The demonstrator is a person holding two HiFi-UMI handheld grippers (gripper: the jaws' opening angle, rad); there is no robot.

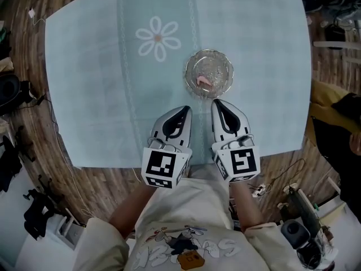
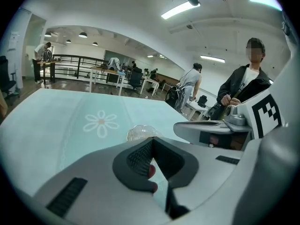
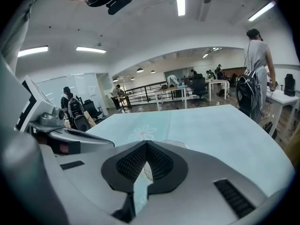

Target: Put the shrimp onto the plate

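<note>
A small pink shrimp (image 1: 203, 82) lies inside the clear glass plate (image 1: 225, 62) near the middle of the pale blue tablecloth. Both grippers hover side by side just short of the plate, near the table's front edge. My left gripper (image 1: 185, 109) is shut with nothing held, its tips meeting in the left gripper view (image 2: 151, 139), where the plate (image 2: 138, 132) peeks just above them. My right gripper (image 1: 217, 103) is also shut and empty (image 3: 146, 143), with the plate's rim (image 3: 177, 143) right behind its tips.
A white daisy print (image 1: 158, 37) lies left of the plate on the cloth. Wooden floor, cables and dark bags (image 1: 11, 89) ring the table. A person in a dark jacket (image 2: 243, 86) stands beyond the table, another with a backpack (image 3: 255, 74).
</note>
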